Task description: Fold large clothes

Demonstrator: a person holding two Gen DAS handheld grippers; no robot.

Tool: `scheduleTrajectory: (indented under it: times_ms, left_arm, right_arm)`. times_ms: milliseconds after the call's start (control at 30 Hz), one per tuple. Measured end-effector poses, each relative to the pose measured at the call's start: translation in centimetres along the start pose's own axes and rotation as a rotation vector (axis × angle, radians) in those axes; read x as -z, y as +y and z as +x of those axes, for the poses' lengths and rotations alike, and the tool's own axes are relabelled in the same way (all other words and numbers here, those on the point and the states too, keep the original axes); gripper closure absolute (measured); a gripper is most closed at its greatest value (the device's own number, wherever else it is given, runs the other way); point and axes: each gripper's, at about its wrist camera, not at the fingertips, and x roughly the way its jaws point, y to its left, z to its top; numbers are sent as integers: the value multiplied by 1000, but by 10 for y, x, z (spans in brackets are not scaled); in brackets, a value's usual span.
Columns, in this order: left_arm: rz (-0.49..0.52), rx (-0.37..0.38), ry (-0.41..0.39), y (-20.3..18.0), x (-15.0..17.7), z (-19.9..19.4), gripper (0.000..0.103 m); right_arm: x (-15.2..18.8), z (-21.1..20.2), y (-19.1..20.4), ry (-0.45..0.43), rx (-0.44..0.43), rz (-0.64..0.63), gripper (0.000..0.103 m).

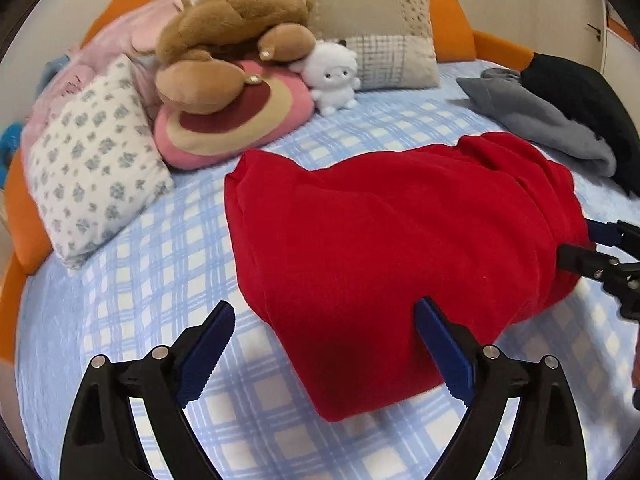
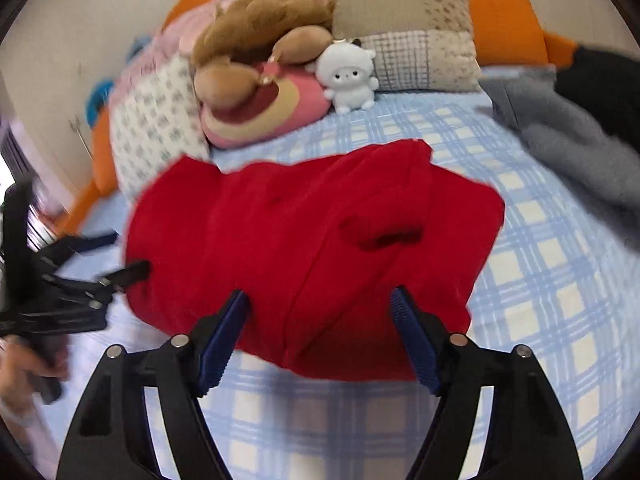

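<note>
L to R. Floral pillow (image 1: 94, 160) sits at the far left edge of the bed, w/ a brown plush (image 1: 236, 20) piled on a pink cushion (image 1: 240, 120) just beside it, then a small white plush (image 1: 334, 74).

Left gripper (image 1: 326, 354): fingers wide apart, holding nothing; the right-hand pad overlaps the near-left edge of the red garment (image 1: 400, 240), the other is over bare blue plaid bedspread (image 1: 160, 260). Garment lies mid-bed, already folded into a thick bundle.

Right gripper (image 2: 320, 336): fingers also spread, nothing clamped; they straddle the bundle's near edge. Right view is blurry, so can't tell if the pads touch cloth.

Risks, as I judge them:
- Bundle is thick & soft, so a shallow pinch could catch only the top layer; lifting would then peel the fold open.
- A pad digging low could grab bedspread along w/ cloth.
- Uneven pull btwn the two sides could skew the fold.
- Grey garment (image 1: 540, 120) & black garment (image 1: 592, 104) lie near at far right; a wide swing that way could snag them.
</note>
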Motion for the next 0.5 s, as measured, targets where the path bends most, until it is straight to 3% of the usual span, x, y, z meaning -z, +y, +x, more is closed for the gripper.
scheduleTrajectory:
  times_ms: [100,167,400,433,467,500]
  left_arm:
    - [31,-84,-59,-11,7,8,10]
    - [0,-81,-71,-8,6,11,10]
    - [-27,-62,-85,4,7,17,3]
    - [-33,-56,-81,6,7,18,3]
    - [-36,-58,-74,8,7,20,2]
    - [-38,-63,-72,10,7,21,2]
  right_arm:
    - [3,5,8,-5,20,-79,57]
    - [5,3,5,0,2,-85,71]
    - [2,-17,-15,2,-63,-109,86]
    - [3,-20,-19,-2,-53,-123,89]
    - [4,-22,-23,-6,-23,-144,98]
    - [7,-26,-31,-25,30,-172,98]
